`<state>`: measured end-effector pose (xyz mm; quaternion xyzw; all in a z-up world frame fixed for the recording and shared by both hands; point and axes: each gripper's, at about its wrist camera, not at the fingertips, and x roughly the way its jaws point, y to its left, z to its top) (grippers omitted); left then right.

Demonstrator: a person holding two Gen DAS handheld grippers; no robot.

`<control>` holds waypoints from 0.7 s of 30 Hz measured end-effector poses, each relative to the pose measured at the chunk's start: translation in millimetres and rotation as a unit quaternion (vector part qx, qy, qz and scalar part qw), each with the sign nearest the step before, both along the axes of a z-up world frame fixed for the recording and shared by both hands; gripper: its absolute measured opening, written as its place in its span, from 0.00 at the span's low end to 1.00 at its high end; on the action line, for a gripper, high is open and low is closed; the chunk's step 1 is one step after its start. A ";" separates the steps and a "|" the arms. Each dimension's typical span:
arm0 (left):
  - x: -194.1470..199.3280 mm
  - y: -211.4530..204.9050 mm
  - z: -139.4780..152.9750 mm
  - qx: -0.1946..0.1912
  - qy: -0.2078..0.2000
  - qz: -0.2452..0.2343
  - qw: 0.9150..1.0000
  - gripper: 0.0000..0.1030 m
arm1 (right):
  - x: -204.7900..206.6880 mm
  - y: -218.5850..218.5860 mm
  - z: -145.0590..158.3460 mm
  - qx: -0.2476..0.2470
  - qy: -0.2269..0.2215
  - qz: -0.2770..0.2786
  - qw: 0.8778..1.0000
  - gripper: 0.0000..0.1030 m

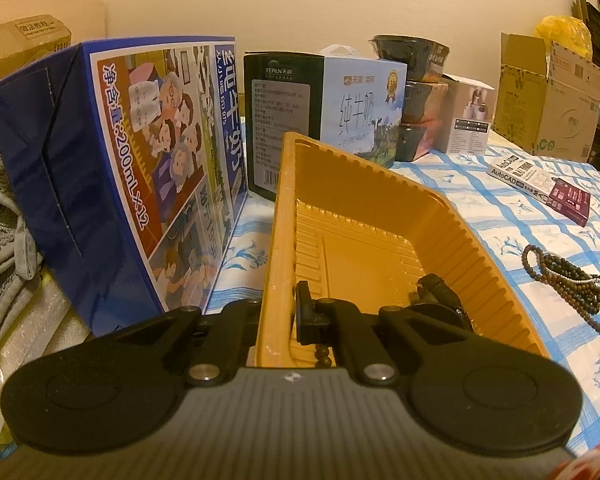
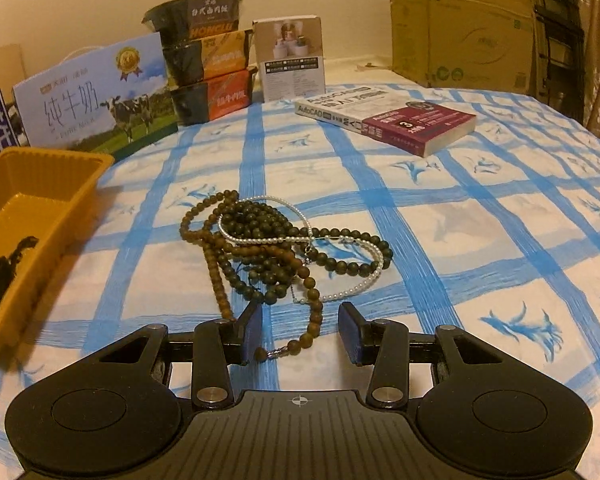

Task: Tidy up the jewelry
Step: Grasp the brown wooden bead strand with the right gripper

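Right wrist view: a tangled heap of jewelry [image 2: 284,248] is seen lying on the blue-checked cloth [image 2: 480,220] of the desk, made up of dark green bead strands, a brown bead strand [image 2: 300,276] and a thin pearl strand [image 2: 268,236]. None of this heap has been moved into the yellow plastic tray [image 2: 80,184], which stands well apart from it at the left. The right gripper [image 2: 300,330] is held low over the near edge of the heap with its jaws parted, and the tail of the brown strand with its small metal clasp lies between them; the pads are not seen pressing on it.

In the left wrist view, the left gripper [image 1: 288,312] is clamped shut on the near wall of the tray, one finger inside and one outside, so the tray is being steadied. A dark object [image 1: 440,300] is already lying on the tray floor near that wall; it is judged to be a watch or a strap, though this cannot be told for certain. A few small beads [image 1: 323,354] show at the tray's near rim.

The task is judged to be at an early stage: at most one or two pieces are in the tray, and the whole tangle is left to be picked up, probably strand by strand.
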<state>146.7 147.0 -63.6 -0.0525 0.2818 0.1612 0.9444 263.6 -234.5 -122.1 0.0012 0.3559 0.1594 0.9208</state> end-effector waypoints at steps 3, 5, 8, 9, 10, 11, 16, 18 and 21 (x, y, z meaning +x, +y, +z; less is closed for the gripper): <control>0.0 -0.4 -0.1 0.001 0.000 0.000 1.000 0.04 | 7.0 0.9 -3.7 -0.006 0.003 0.001 1.000 0.27; 0.0 -0.1 0.0 0.000 0.000 0.000 1.000 0.04 | 9.7 1.0 -5.5 -0.012 0.003 0.000 1.000 0.24; 0.0 -0.3 0.0 0.000 0.000 0.000 1.000 0.04 | 12.0 2.2 -6.6 -0.017 0.001 0.002 1.000 0.19; 0.0 -0.2 0.1 0.000 0.000 0.000 1.000 0.04 | 12.4 2.8 -6.8 -0.018 0.001 0.003 1.000 0.16; 0.0 -0.3 0.0 0.000 0.000 0.000 1.000 0.04 | 12.5 3.9 -6.8 -0.019 0.000 0.006 1.000 0.15; 0.0 -0.3 -0.1 0.000 0.000 0.000 1.000 0.04 | 12.6 5.0 -7.0 -0.021 -0.001 0.008 1.000 0.14; -0.1 -0.3 0.0 0.000 0.000 0.000 1.000 0.04 | 10.8 11.0 -4.2 -0.034 -0.015 0.012 0.999 0.07; 0.0 -0.4 0.0 0.000 0.000 0.000 1.000 0.04 | 6.9 13.4 2.7 -0.026 -0.028 0.018 0.999 0.07; -0.2 -0.7 0.2 0.000 -0.001 0.000 1.000 0.04 | -3.3 22.2 19.7 -0.009 -0.055 0.038 0.998 0.06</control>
